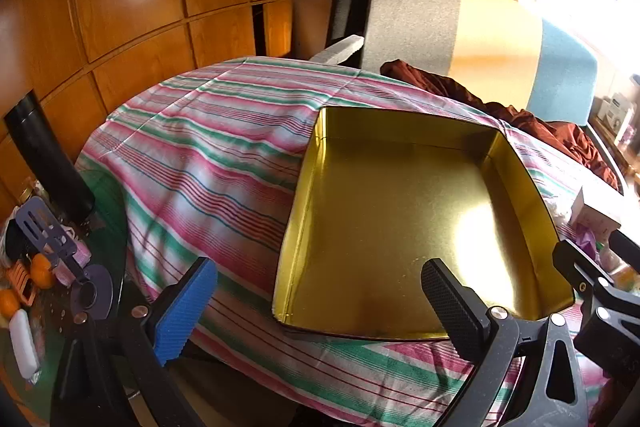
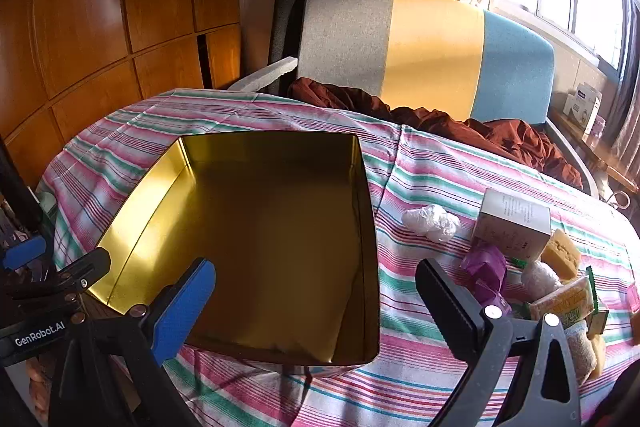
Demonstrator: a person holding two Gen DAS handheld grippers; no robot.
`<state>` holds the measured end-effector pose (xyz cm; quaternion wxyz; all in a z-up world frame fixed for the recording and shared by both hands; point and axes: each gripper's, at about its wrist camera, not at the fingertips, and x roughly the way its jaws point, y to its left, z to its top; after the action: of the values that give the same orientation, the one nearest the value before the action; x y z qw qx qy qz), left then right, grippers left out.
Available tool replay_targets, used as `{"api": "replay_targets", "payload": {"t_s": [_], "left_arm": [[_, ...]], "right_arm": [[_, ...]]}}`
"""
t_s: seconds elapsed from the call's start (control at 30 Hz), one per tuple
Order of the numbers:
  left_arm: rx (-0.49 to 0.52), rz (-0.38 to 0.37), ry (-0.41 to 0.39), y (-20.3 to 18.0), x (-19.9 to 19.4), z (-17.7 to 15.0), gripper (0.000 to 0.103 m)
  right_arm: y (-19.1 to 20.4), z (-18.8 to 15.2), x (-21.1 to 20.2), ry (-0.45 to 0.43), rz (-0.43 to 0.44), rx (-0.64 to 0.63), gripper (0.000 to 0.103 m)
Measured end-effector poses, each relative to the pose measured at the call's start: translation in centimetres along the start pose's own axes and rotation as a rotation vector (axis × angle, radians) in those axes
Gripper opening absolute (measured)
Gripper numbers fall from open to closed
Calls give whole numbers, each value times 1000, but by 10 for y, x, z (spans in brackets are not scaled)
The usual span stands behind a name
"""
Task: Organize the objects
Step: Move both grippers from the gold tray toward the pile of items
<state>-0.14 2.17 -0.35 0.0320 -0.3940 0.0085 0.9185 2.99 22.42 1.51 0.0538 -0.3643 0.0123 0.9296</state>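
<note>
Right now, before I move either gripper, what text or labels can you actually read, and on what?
"GenRobot.AI": white lettering on the left gripper body, right wrist view.
Grey carton: printed lines on top, too small to read.
Green-and-yellow snack packet: lettering blurred, unreadable.
White box on the windowsill: label unreadable.

Empty gold tin (image 2: 256, 227) on striped cloth (image 2: 420, 179), clutter (image 2: 520, 267) beside
</note>
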Motion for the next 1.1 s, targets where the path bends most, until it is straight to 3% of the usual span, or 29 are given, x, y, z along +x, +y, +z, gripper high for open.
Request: {"api": "replay_targets", "payload": {"t_s": [0.33, 0.53, 0.9, 1.1], "left_arm": [[66, -6, 27, -18, 5, -1, 103], [141, -25, 12, -34, 5, -5, 103], [213, -177, 5, -59, 0, -9, 103], [260, -291, 44, -83, -1, -6, 103]], "right_arm": [[-25, -2, 2, 7, -20, 35, 102], [-63, -3, 1, 5, -68, 76, 102], [-152, -6, -14, 0, -221, 178, 102], [-215, -1, -31, -16, -301, 256, 102]]}}
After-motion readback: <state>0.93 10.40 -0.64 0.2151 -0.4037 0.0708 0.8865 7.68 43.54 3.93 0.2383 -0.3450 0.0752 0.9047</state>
